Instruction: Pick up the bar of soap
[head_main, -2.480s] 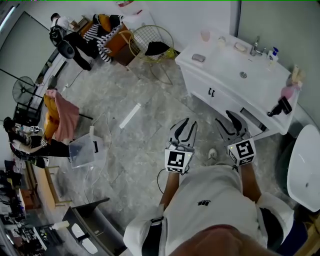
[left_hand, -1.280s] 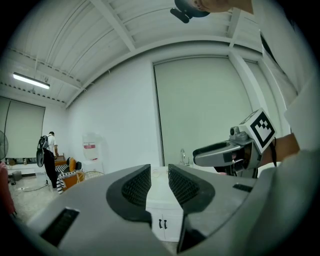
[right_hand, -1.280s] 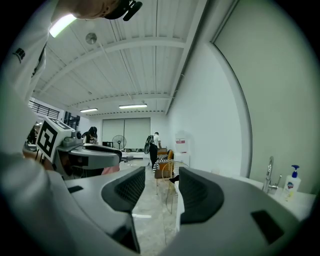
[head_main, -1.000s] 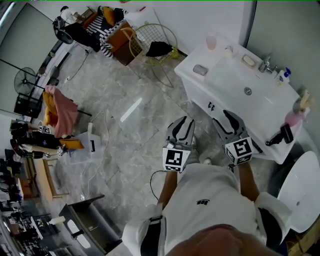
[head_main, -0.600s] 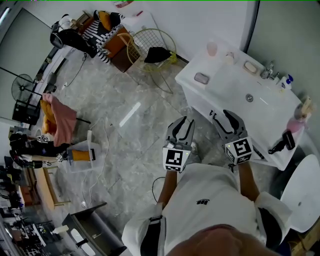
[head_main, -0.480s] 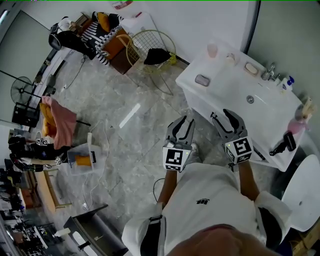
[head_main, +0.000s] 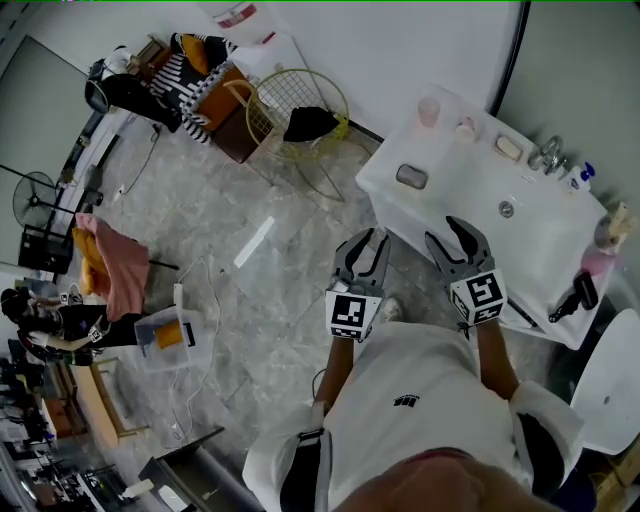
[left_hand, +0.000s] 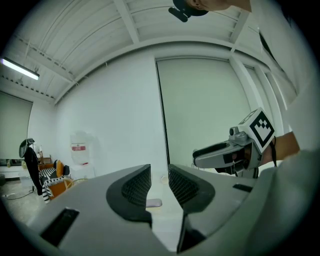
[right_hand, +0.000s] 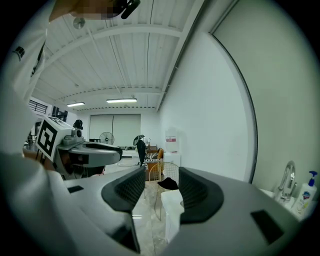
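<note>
Probably the bar of soap (head_main: 510, 147) is the pale block by the tap at the back of the worktop (head_main: 405, 150); a grey slab (head_main: 411, 177) near the left corner could be it instead. The left gripper (head_main: 367, 245) and right gripper (head_main: 445, 233) hang short of both, fingers spread, nothing between them. Reach over the basin (head_main: 480, 190), straddle the bar's short sides and close gently, since soap likely slips. What the pink cup (head_main: 429, 110) holds is hidden; the wire basket (head_main: 280, 95) holds a dark cloth (head_main: 310, 123).

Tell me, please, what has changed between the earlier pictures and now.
The person has edged toward the counter, which now sits lower in the head view and closer to both grippers. Nothing was taken hold of or let go. The left gripper and right gripper are held out in front as before, jaws apart and empty.
</note>
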